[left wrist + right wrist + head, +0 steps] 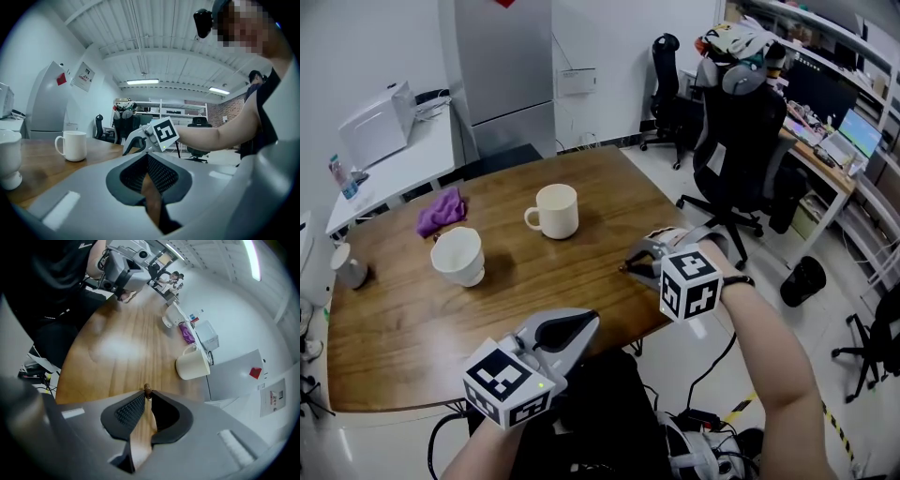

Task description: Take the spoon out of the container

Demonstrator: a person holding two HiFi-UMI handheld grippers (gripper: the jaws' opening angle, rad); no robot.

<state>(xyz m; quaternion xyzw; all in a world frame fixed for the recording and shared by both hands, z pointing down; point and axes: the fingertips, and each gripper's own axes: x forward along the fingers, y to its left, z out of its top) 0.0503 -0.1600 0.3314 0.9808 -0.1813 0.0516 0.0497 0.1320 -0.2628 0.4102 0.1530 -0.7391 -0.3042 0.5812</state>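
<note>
My right gripper (630, 267) hangs low over the wooden table (412, 328) near its right edge, pointing steeply down. It is shut on the spoon (146, 390), of which only a small brown end shows between the fingertips; the same dark tip peeks out in the head view (624, 268). A white mug (555, 211) stands mid-table, apart from the gripper, and a white handleless cup (457, 255) sits to its left. My left gripper (586, 322) is held level at the table's front edge, shut on nothing.
A purple cloth (441, 211) lies behind the white cup and a small grey cup (349, 267) stands at the table's left edge. A black office chair (736, 141) stands off the far right corner. White side tables (394, 169) run along the left wall.
</note>
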